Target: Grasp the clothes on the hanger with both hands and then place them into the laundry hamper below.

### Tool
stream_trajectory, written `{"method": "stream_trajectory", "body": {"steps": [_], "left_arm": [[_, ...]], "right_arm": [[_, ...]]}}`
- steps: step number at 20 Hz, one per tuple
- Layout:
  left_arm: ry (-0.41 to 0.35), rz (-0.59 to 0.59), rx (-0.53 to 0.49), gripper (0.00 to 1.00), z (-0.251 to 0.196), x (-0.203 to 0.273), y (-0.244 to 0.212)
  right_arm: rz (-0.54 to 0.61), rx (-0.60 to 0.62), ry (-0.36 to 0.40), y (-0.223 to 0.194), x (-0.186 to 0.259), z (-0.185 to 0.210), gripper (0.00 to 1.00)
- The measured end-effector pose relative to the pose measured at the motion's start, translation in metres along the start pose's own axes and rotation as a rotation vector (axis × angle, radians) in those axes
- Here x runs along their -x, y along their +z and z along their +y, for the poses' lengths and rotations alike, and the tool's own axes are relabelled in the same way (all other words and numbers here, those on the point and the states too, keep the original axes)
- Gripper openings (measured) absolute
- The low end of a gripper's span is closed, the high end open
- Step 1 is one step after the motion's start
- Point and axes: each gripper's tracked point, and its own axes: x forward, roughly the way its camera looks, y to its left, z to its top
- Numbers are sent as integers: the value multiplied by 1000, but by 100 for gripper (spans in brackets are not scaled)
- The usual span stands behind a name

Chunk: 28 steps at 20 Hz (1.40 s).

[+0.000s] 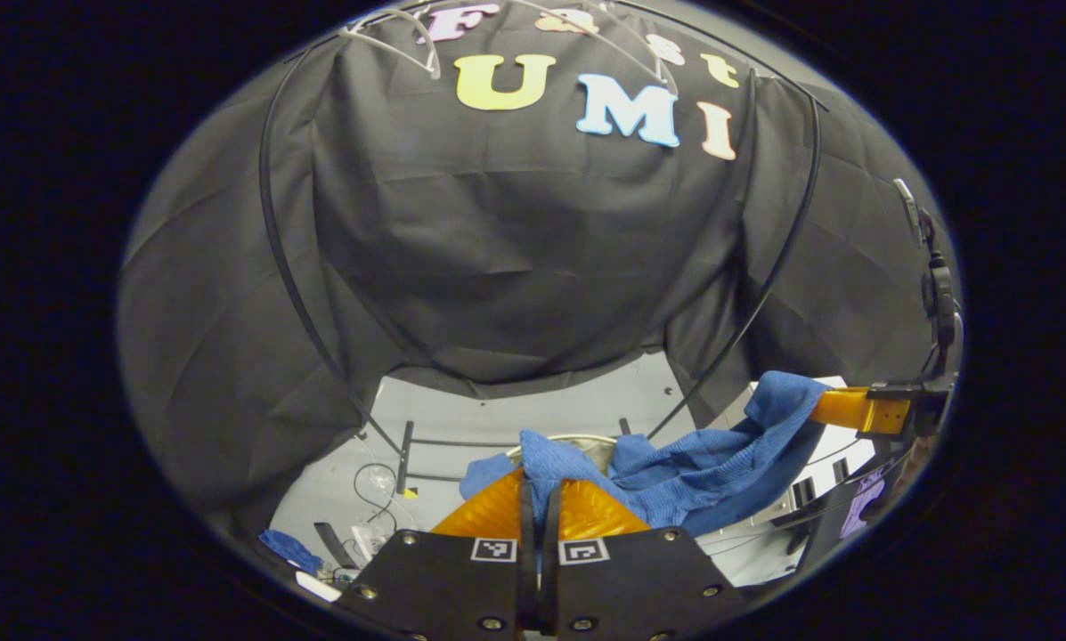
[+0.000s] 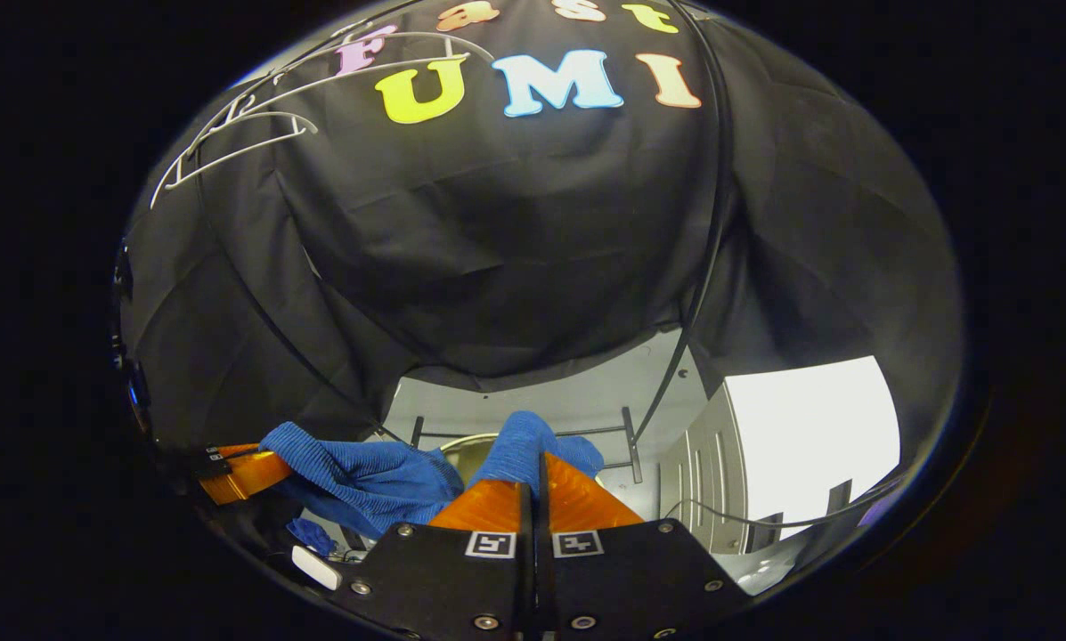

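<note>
A blue knitted garment (image 1: 702, 467) hangs stretched between both grippers, low above the floor. My left gripper (image 1: 540, 490) is shut on one end of it, cloth bunched over its fingertips. In the left gripper view the right gripper (image 1: 858, 411) pinches the other end at the right edge. In the right gripper view my right gripper (image 2: 537, 467) is shut on the blue garment (image 2: 363, 481), and the left gripper (image 2: 248, 474) holds the far end at the left. A round pale rim, the hamper (image 2: 463, 445), peeks out under the cloth. Empty white hangers (image 2: 230, 133) hang high on the rail.
A black rack frame (image 1: 283, 258) with curved tubes stands before the black cloth wall. Cables and a small blue item (image 1: 290, 550) lie on the white floor at the lower left. A white panel (image 2: 809, 436) stands at the right.
</note>
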Motion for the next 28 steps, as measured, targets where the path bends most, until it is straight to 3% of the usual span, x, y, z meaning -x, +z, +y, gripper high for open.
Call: {"method": "stream_trajectory", "body": {"steps": [11, 13, 15, 17, 18, 24, 25, 26, 28], "left_arm": [[55, 88, 65, 2, 4, -70, -57], [56, 95, 63, 6, 2, -75, -61], [57, 94, 62, 2, 0, -76, -61], [64, 94, 61, 6, 0, -74, -60], [69, 96, 60, 2, 0, -73, -61], [95, 121, 88, 6, 3, -60, -68], [101, 127, 89, 6, 5, -59, -70], [109, 132, 92, 8, 6, -53, -72], [123, 137, 103, 13, 7, -43, -73]], "right_arm": [[129, -22, -14, -68, -51, -29, 2], [138, -19, -12, -73, -53, -29, 1], [142, -21, -9, -77, -52, -29, 2], [144, -20, -3, -75, -53, -28, 2], [148, -20, 2, -76, -52, -27, 3], [166, -42, 30, -73, -45, -26, 8], [169, -49, 33, -71, -43, -26, 4], [166, -61, 55, -67, -41, -23, 11], [153, -73, 68, -56, -30, -21, 53]]}}
